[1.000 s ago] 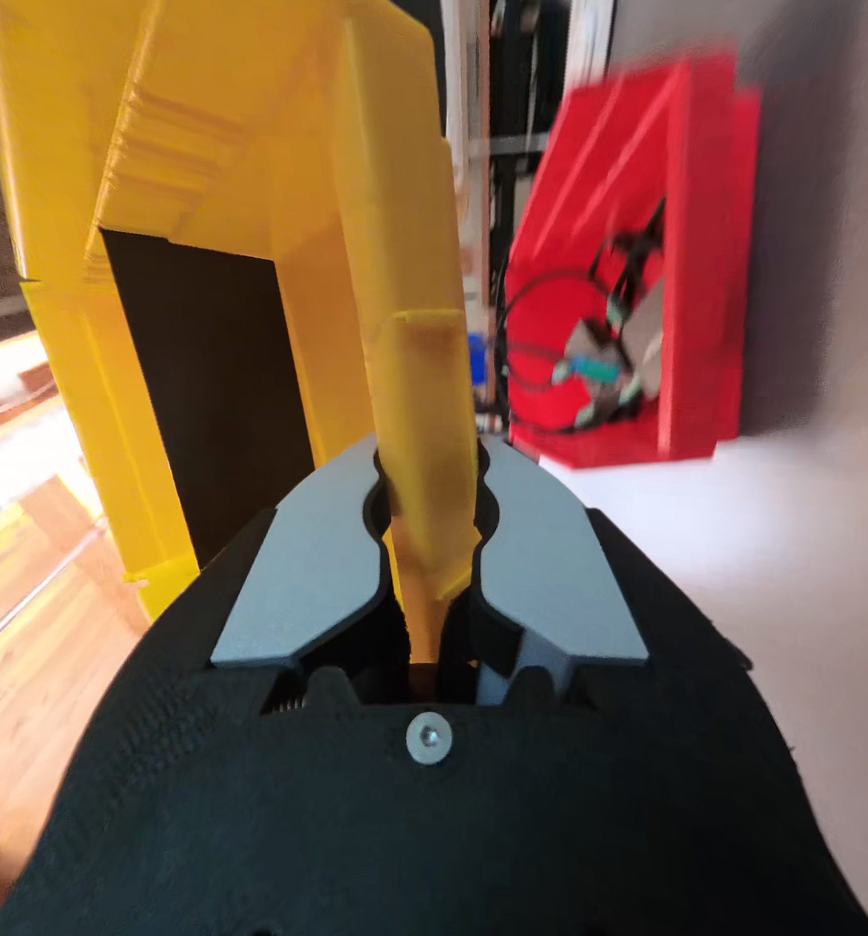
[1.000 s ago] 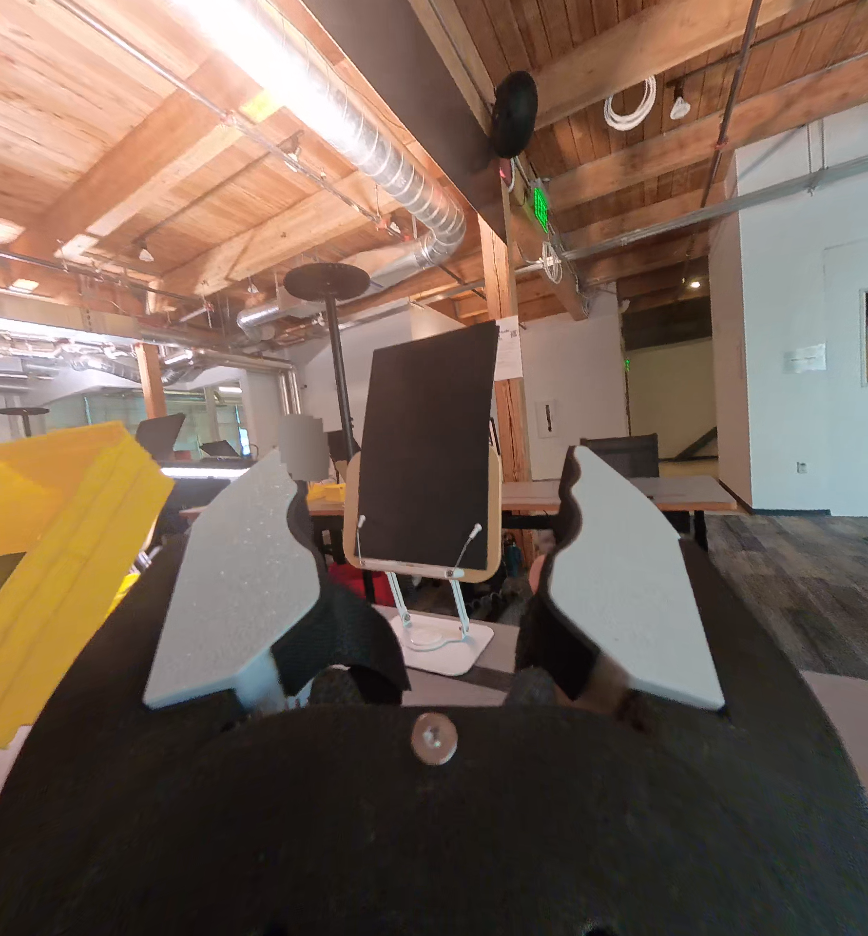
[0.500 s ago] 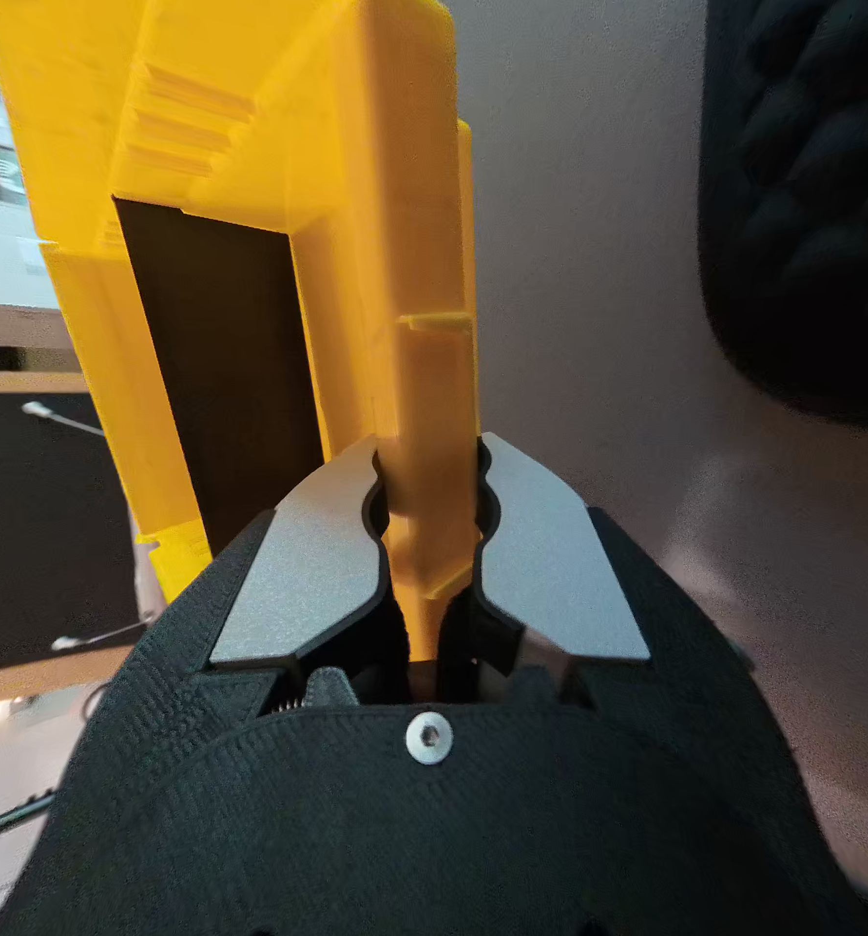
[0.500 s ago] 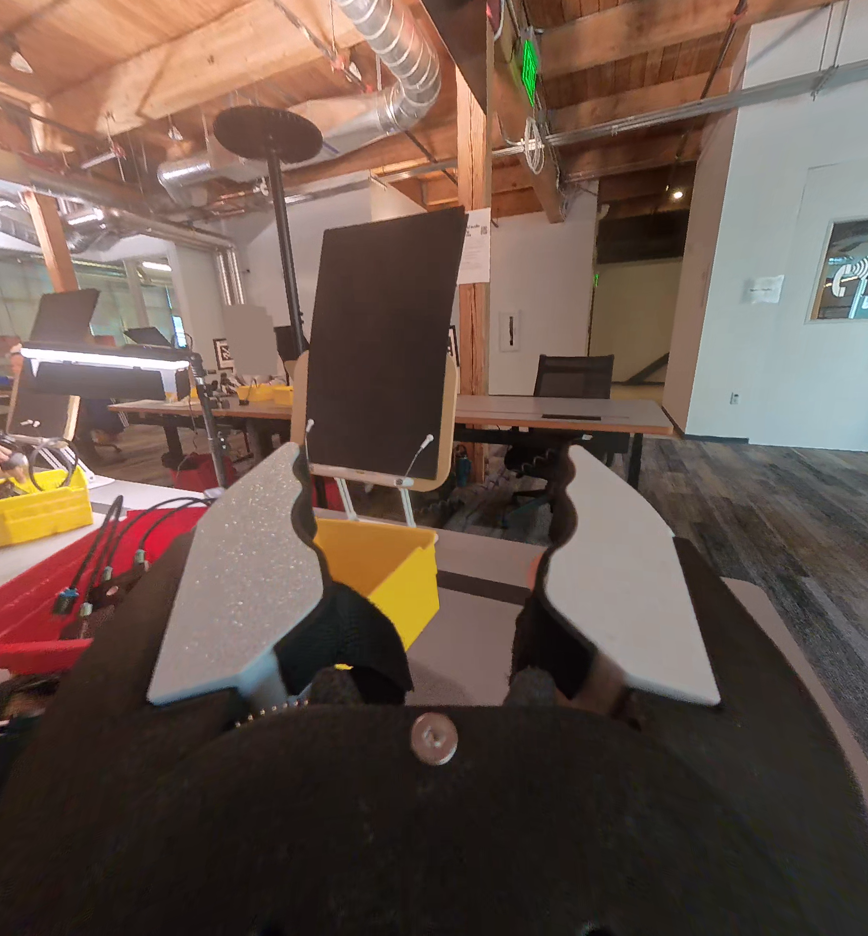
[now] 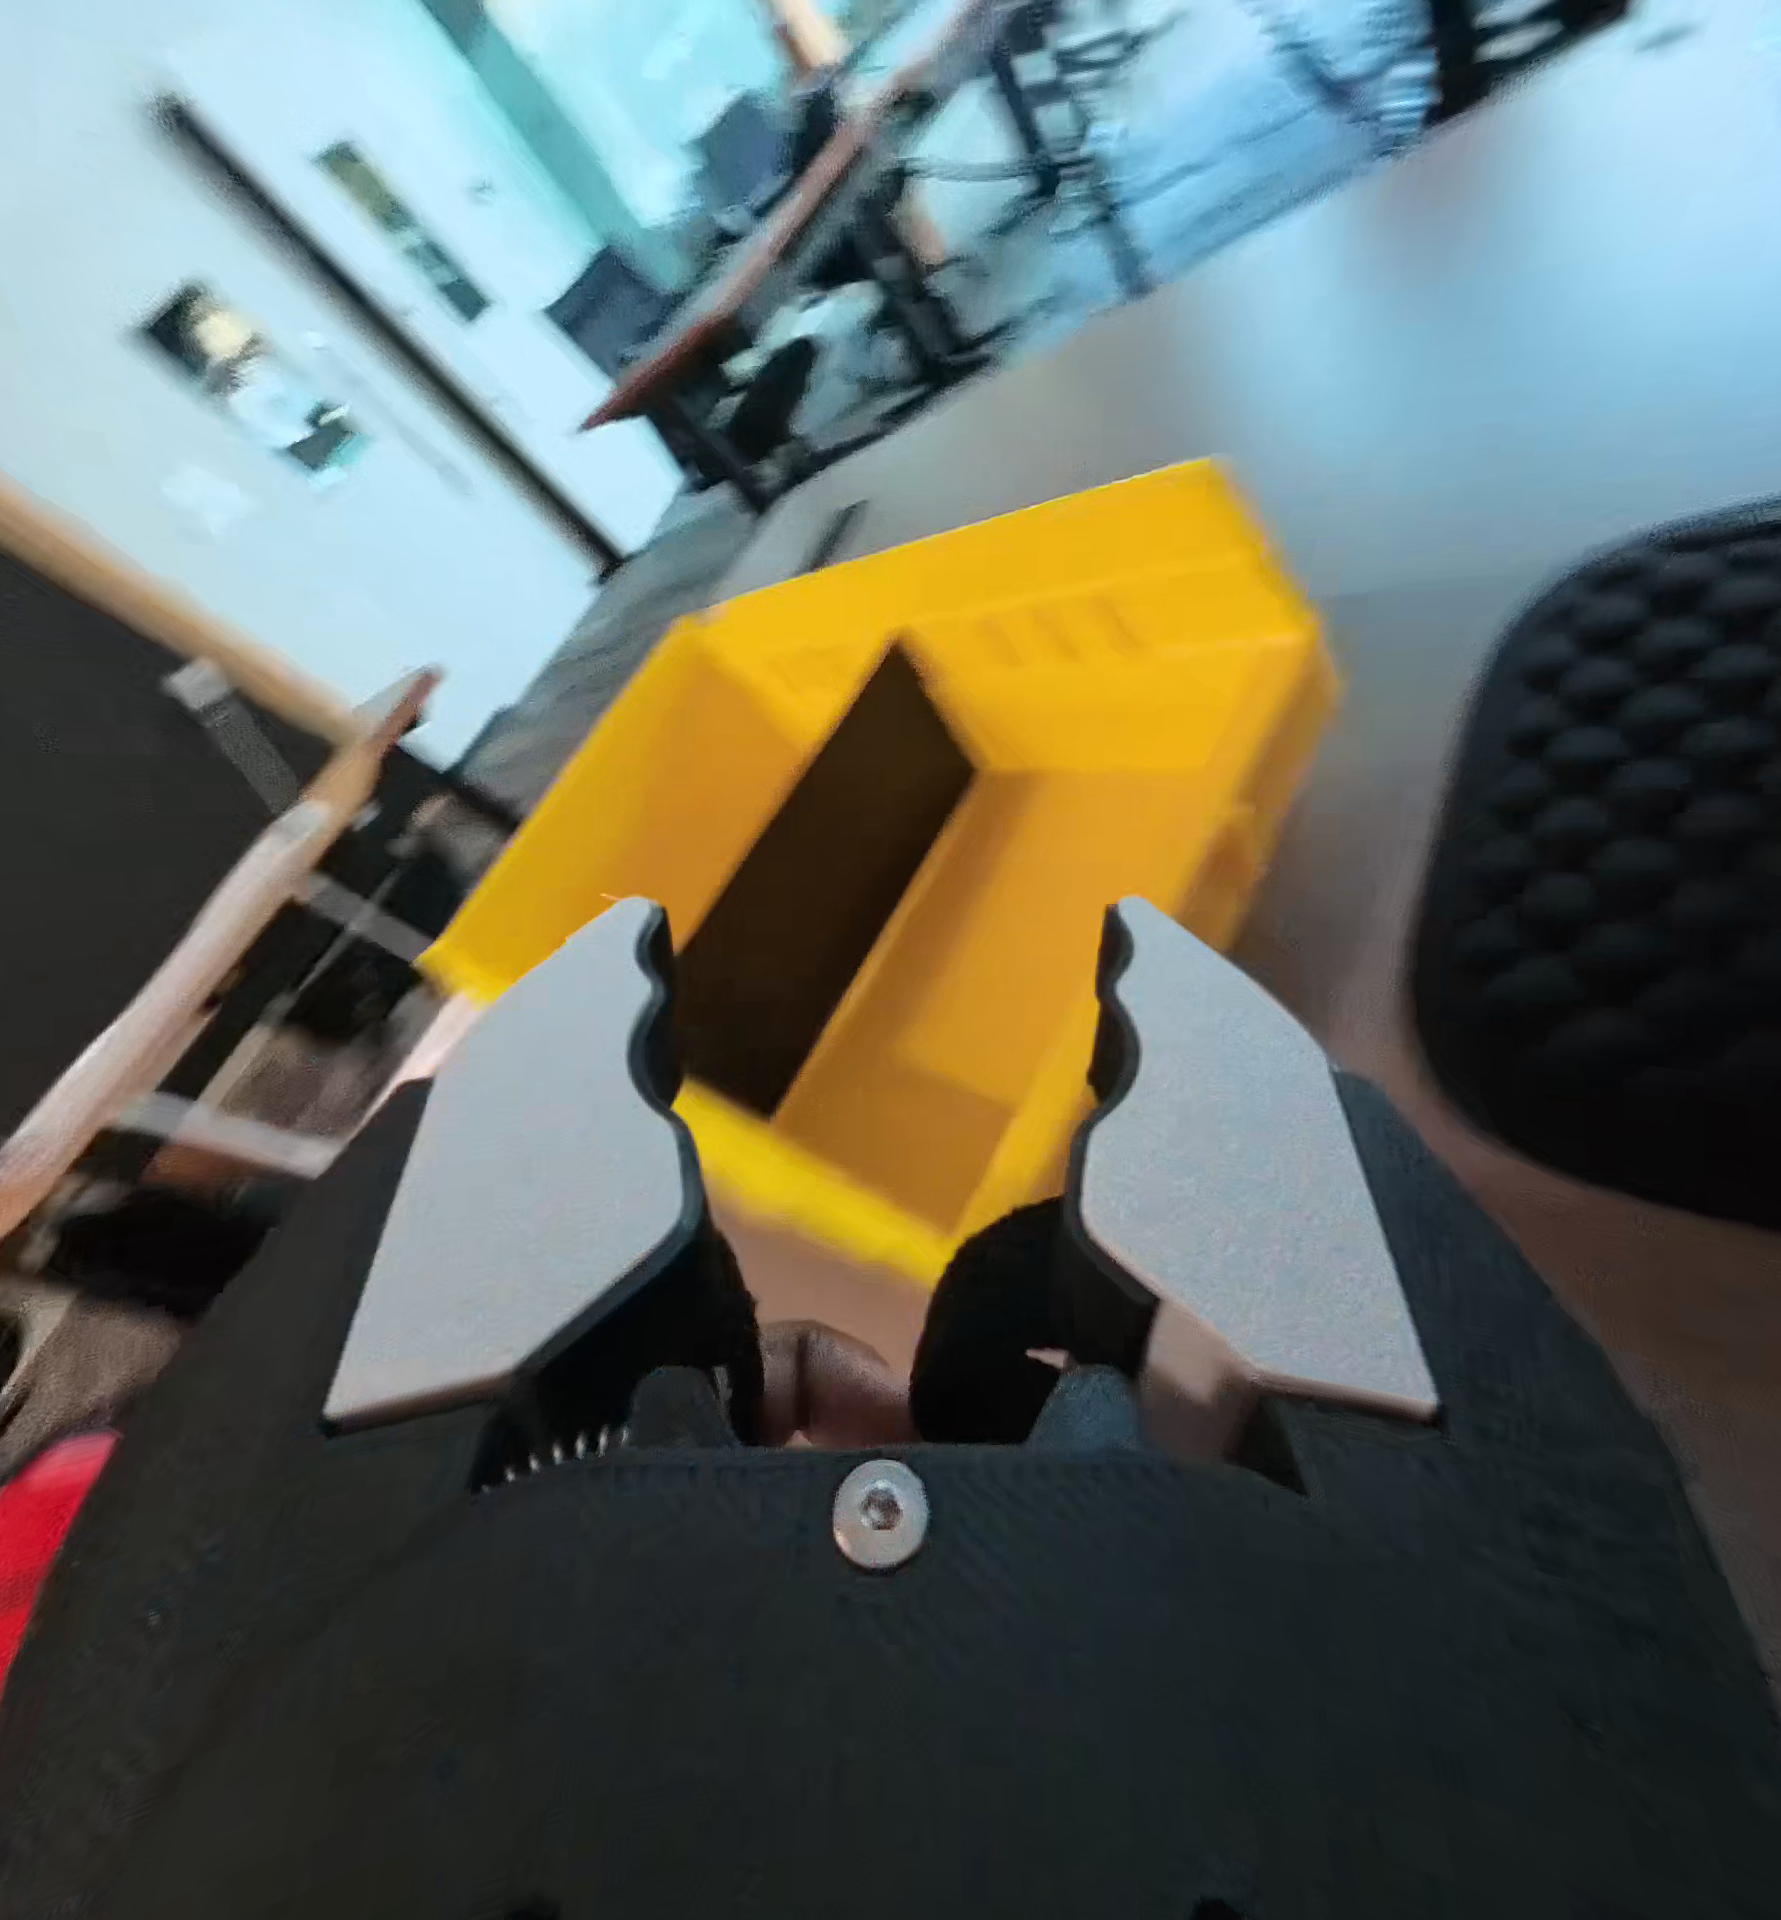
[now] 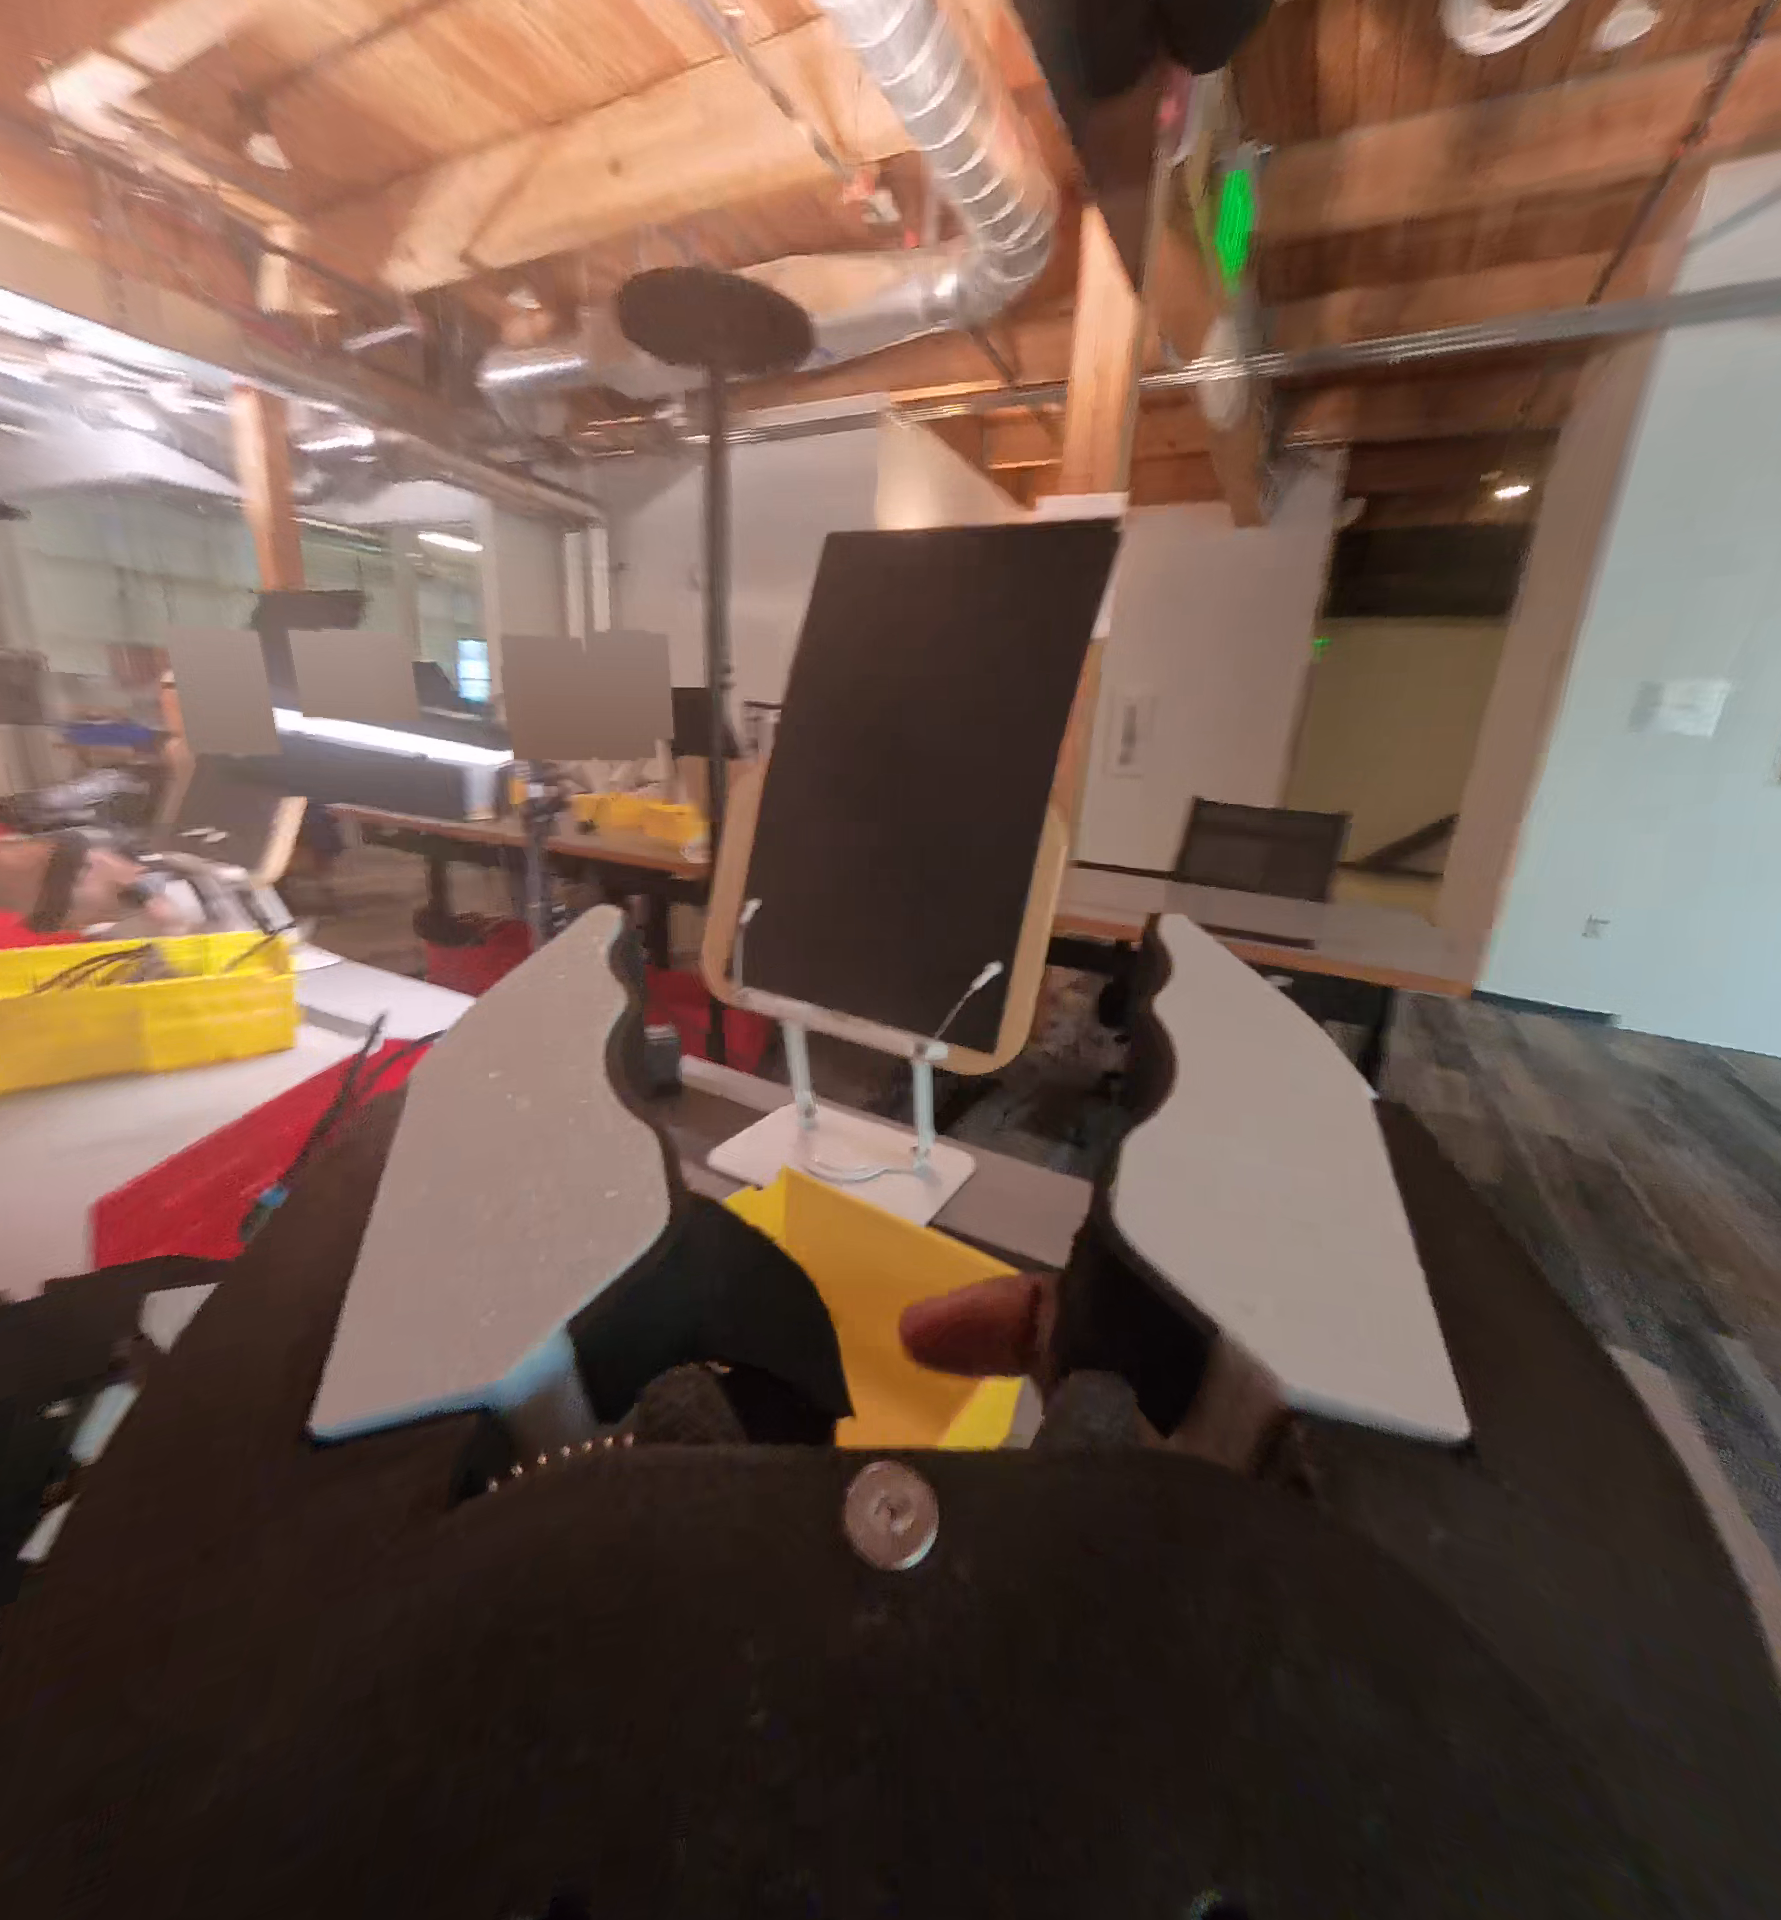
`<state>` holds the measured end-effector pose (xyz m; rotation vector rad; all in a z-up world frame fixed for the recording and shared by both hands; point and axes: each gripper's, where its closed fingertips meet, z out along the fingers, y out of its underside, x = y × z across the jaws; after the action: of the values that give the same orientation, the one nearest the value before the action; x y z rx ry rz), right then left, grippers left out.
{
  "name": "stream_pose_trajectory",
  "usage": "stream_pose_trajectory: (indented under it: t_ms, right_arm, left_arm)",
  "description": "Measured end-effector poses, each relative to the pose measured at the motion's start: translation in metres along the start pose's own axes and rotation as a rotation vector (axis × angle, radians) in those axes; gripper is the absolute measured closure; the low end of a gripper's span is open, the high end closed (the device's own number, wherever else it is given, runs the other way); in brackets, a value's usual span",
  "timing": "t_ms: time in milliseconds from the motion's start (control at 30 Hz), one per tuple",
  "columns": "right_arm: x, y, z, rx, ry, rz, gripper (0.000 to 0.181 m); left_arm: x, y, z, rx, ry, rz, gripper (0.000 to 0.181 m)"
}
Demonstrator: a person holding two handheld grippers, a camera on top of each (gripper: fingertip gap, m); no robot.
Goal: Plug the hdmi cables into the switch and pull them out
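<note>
Open workshop, timber ceiling with exposed duct, rows of work surfaces behind. Pale desk (image 5: 1488,416) in front.

Left tongs (image 5: 886,925) spread wide, holding nothing. Yellow bin (image 5: 1021,831) sits on the desk just beyond their tips, mouth up, seemingly empty (view blurred). Likely parked here as a receptacle, within easy reach.

Right tongs (image 6: 886,935) also spread and empty, raised and pointing at a dark panel on a stand (image 6: 917,800); a corner of the yellow bin shows below them.

HDMI cables: probably the dark leads in the red tray (image 6: 242,1174) at left. Switch not identifiable. Plugging not yet begun, I judge.
</note>
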<state>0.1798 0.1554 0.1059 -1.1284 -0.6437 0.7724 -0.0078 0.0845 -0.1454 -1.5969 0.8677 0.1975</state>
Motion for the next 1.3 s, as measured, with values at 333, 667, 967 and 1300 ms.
stream_pose_trajectory:
  t_ms: [333,667,967,1300]
  right_arm:
    - [-0.188,0.225,0.012,-0.891,-0.563,-0.547,0.109]
    - [-0.139,0.367,-0.027,-1.172,-0.532,-0.721,0.148]
    - [-0.076,0.358,-0.065,-1.210,-0.420,-0.719,0.145]
    - [-0.002,0.343,-0.134,-1.287,-0.373,-0.703,0.144]
  left_arm:
    - [-0.086,0.176,-0.089,-0.505,-0.126,-0.166,0.121]
    - [-0.094,0.238,-0.112,-0.752,-0.129,-0.088,0.146]
    - [-0.085,0.247,-0.163,-0.734,-0.143,-0.135,0.144]
    - [-0.074,0.265,-0.248,-0.743,-0.077,-0.117,0.144]
